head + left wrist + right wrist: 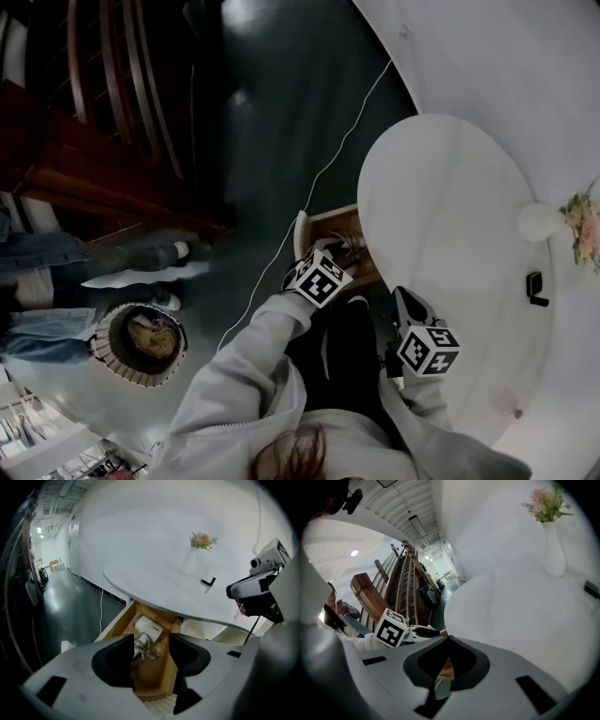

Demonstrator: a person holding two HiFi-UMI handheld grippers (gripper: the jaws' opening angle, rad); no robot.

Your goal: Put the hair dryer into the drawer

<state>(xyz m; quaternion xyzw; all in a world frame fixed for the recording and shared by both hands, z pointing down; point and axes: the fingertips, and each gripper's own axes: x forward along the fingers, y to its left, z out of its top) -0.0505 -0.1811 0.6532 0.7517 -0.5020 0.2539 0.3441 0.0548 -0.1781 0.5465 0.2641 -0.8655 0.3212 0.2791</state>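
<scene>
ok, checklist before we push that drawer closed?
1. Hair dryer lying inside the drawer: ok.
2. Left gripper released, fingers apart and off the dryer: ok.
3. Cord fully inside the drawer: cannot tell, one finger partly hides it.
4. Right gripper shut with nothing in it: ok.
5. Left gripper clear of the drawer's path under the tabletop: cannot tell, it hangs over the open drawer.
6. Drawer shut: not ok, it stands open.
</scene>
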